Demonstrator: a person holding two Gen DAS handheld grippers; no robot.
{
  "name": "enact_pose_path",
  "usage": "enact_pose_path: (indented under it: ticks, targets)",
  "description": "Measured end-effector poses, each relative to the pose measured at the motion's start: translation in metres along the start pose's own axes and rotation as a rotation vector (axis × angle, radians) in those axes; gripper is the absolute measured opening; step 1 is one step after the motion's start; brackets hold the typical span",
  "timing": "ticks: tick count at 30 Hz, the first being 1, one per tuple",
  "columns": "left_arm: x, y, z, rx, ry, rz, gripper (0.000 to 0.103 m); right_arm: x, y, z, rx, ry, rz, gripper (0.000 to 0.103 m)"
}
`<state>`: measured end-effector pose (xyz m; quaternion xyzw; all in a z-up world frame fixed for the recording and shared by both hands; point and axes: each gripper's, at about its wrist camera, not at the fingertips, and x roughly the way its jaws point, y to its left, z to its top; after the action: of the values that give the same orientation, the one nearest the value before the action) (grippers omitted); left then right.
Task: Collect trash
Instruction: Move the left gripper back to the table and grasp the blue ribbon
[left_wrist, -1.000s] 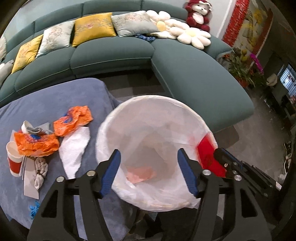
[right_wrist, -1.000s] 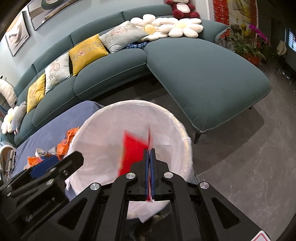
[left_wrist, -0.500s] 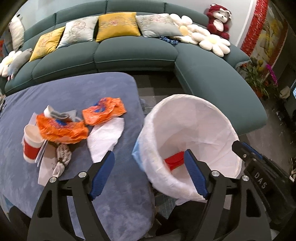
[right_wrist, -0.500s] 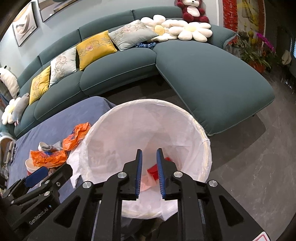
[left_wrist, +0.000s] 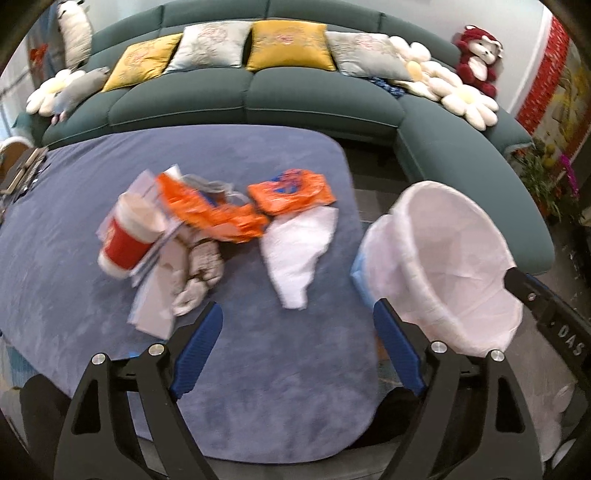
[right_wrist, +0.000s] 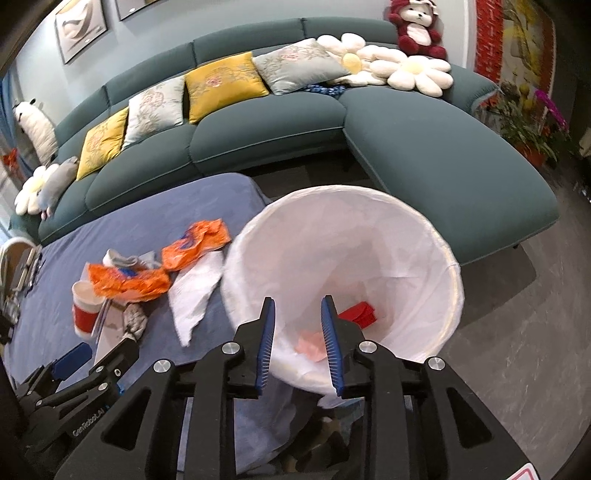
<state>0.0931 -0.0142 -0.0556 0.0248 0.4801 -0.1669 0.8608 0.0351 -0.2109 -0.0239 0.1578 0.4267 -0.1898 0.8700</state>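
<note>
Hanging over the blue table (left_wrist: 277, 362), the left claw (left_wrist: 295, 347) is spreading its jaws wide, with nothing between them. Ahead of it lie a red cup (left_wrist: 127, 236), orange wrappers (left_wrist: 218, 214) and a white napkin (left_wrist: 299, 251). Further right, the right claw (right_wrist: 297, 339) hangs above the white-lined bin (right_wrist: 443, 288), jaws partway apart and opening, empty. A red scrap (right_wrist: 360, 314) and a pink scrap (right_wrist: 312, 341) lie in the bin.

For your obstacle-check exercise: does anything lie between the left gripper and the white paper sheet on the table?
Nothing visible does. Only bare blue cloth separates the left gripper, empty with jaws opening, from the white paper sheet.
</note>
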Motion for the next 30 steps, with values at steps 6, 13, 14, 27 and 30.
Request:
enact_pose_path:
  ticks: [6,13,14,27,30]
  targets:
    - [-0.003,0.044,-0.019,-0.012,-0.001,0.064,0.086,-0.005,0.026,-0.011,-0.043,0.009,0.013,0.03]
    - [-0.001,0.089,-0.041,-0.03,0.02,0.098,0.086,-0.005,0.058,-0.023,-0.074,0.032,0.039,0.03]
    - [-0.001,0.094,-0.043,-0.03,0.021,0.098,0.087,-0.005,0.062,-0.024,-0.08,0.034,0.041,0.03]
    - [0.022,0.142,-0.067,-0.095,0.099,0.069,0.087,0.009,0.122,-0.045,-0.174,0.081,0.061,0.031]
    - [0.029,0.146,-0.07,-0.093,0.115,0.058,0.085,0.014,0.131,-0.049,-0.188,0.092,0.062,0.031]
